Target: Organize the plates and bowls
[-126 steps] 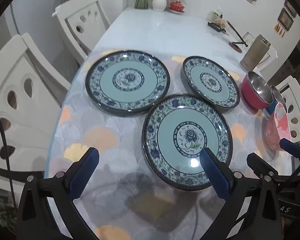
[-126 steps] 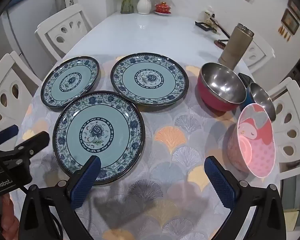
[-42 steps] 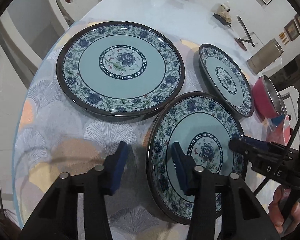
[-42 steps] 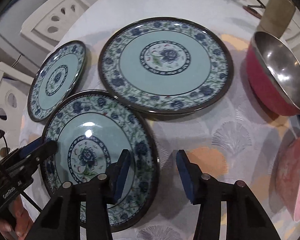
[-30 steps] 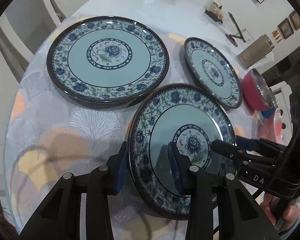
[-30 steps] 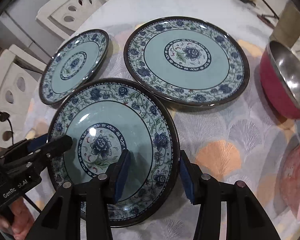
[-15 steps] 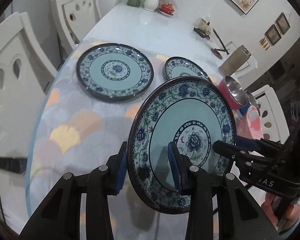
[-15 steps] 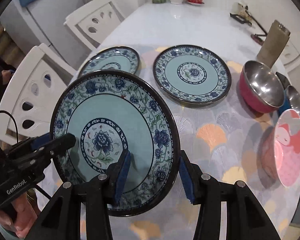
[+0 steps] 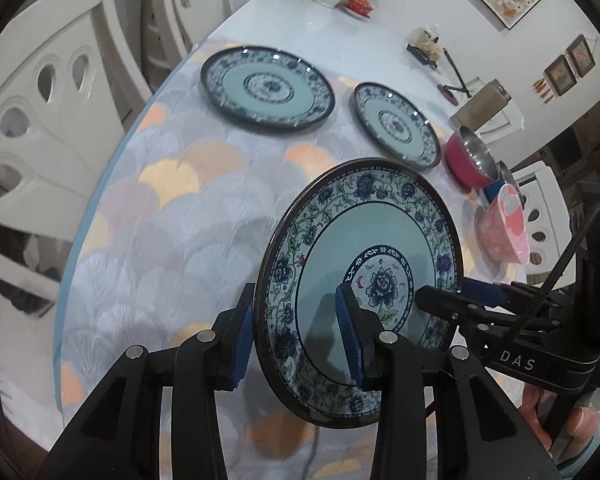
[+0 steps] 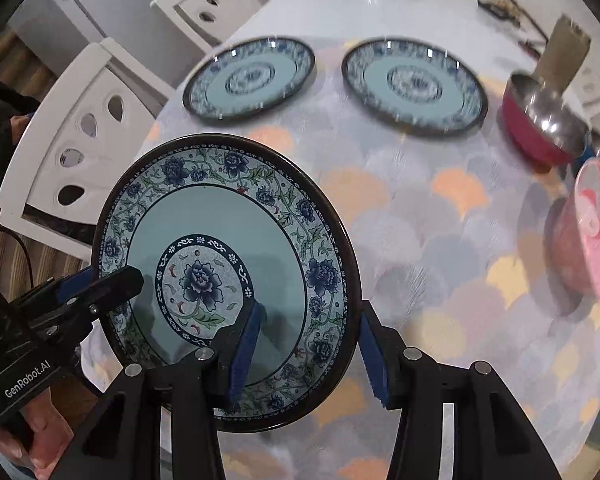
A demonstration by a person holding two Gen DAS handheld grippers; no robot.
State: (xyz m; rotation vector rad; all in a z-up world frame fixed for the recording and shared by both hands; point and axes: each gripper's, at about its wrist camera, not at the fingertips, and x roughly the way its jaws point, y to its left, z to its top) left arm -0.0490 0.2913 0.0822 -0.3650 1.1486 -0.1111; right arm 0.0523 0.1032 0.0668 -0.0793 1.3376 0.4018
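A blue floral plate [image 9: 364,280] is held in the air above the table, tilted, by both grippers. My left gripper [image 9: 296,336] is shut on its left rim. My right gripper [image 10: 306,354] is shut on its right rim; the plate also shows in the right wrist view [image 10: 220,240]. A large matching plate [image 9: 266,90] and a smaller one [image 9: 396,126] lie flat on the table farther back. They show blurred in the right wrist view, one plate [image 10: 250,78] beside the other plate [image 10: 414,84].
A red steel bowl [image 9: 470,156], a blue bowl behind it and a pink bowl [image 9: 504,226] stand at the table's right side. A metal flask [image 9: 486,104], vase and small items sit at the far end. White chairs [image 9: 52,116] ring the table.
Both grippers closed on the near plate's opposite rims and lifted it off the table. It now hangs higher and more tilted than half a second ago.
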